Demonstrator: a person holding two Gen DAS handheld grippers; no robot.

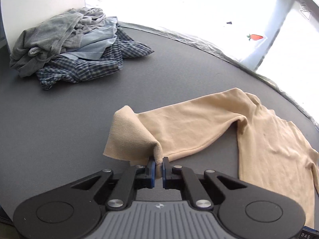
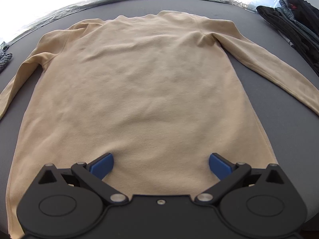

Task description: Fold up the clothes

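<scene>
**Inspector A:** Step in hand, by judgement: first sleeve fold of the beige long-sleeved top (image 2: 139,91). Laid flat across the middle of the grey counter (image 1: 59,129), collar toward the far edge, hem toward the near edge.

**Inspector B:** Left gripper (image 1: 158,166)?

**Inspector A:** Clenched on the cuff of the left sleeve (image 1: 179,127). Cuff fabric pinched between the blue pads, raised off the counter, end of the sleeve flipped back over itself. Rest of that sleeve flat on the counter, running out toward the left edge.

**Inspector B:** Right gripper (image 2: 161,165)?

**Inspector A:** Released. Fingers (image 2: 102,164) spread wide, poised over the hem at the near edge. Hem cloth lying below and between them; contact with the pads not determinable. Nothing grasped.

**Inspector B:** Next move?

**Inspector A:** Likely: cuff carried inward across the back panel, sleeve laid straight along the body. Calls for a firm pinch throughout and a low, even sweep to avoid dragging the shoulder. Right sleeve (image 2: 269,67) still extended toward the right edge, untouched.

**Inspector B:** Other items?

**Inspector A:** Unfolded heap of clothes (image 1: 69,45), grey, blue and checked, at the far left corner. Dark garments (image 2: 295,20) at the far right corner. Both well apart from the top.
</scene>
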